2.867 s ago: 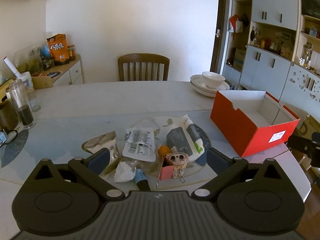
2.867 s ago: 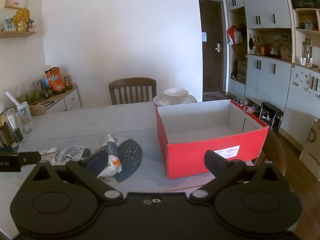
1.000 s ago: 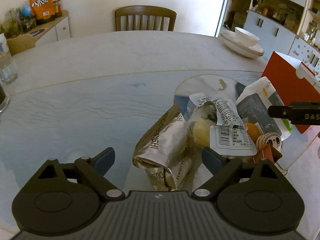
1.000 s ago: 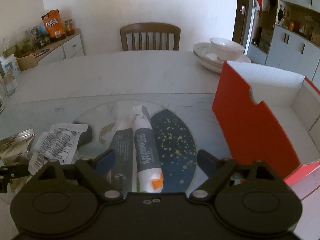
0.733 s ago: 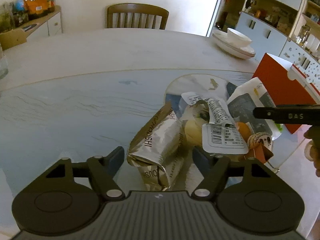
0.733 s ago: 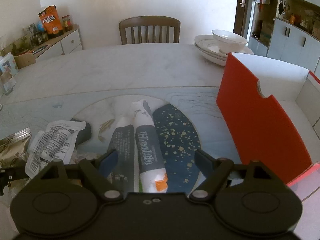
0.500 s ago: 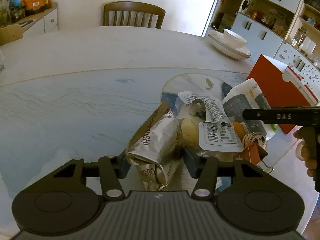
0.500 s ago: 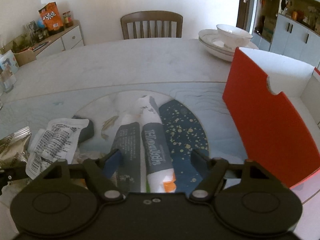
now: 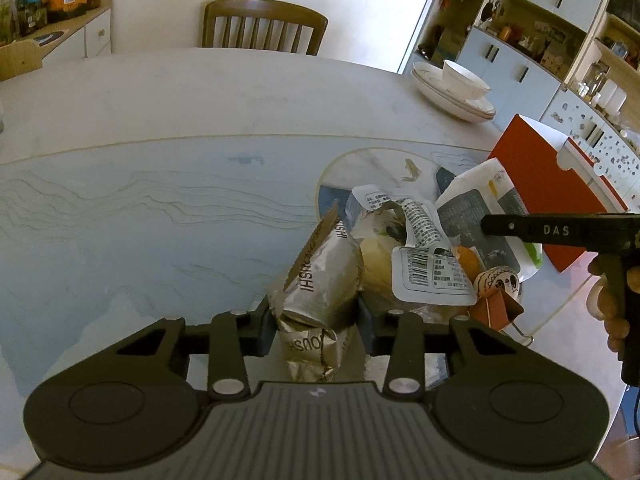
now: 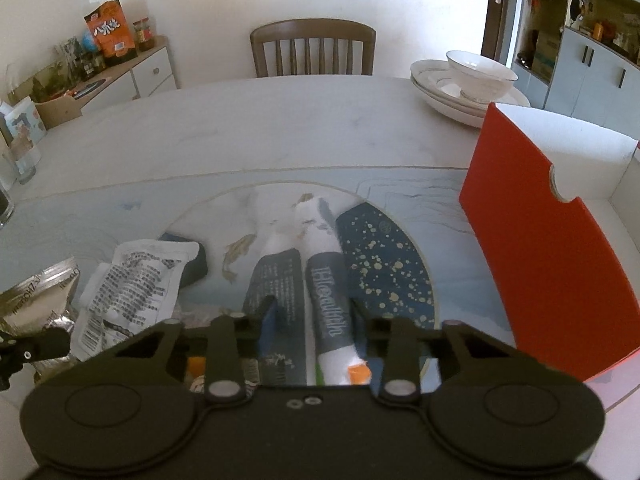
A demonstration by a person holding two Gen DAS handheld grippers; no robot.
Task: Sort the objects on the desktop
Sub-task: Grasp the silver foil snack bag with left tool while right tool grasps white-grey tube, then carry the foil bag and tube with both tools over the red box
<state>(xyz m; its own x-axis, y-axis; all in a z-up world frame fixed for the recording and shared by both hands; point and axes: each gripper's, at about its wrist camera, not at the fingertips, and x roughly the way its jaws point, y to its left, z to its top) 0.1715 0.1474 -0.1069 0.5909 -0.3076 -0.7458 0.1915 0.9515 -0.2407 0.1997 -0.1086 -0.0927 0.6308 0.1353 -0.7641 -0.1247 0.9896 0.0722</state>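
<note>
My left gripper [image 9: 317, 316] is shut on a crumpled silver foil packet [image 9: 320, 280] at the left of a pile on the table. Beside it lie a white printed sachet [image 9: 430, 266], an orange ball [image 9: 466, 259] and a small doll-face clip [image 9: 498, 280]. My right gripper [image 10: 312, 320] is closed around a grey-and-white pouch [image 10: 328, 304], which also shows in the left wrist view [image 9: 476, 208]. The foil packet also shows at the left of the right wrist view [image 10: 36, 300]. An open red box [image 10: 552, 264] stands to the right.
Stacked white plates with a bowl [image 10: 468, 88] sit at the far right of the table. A wooden chair [image 10: 312, 46] stands behind the table. A sideboard with jars and an orange snack bag [image 10: 110, 28] is at the left. Glasses [image 10: 20, 158] stand at the table's left edge.
Both grippers moved down and forward to the pile. The left jaws closed on the foil packet and the right jaws closed on the grey-and-white pouch.
</note>
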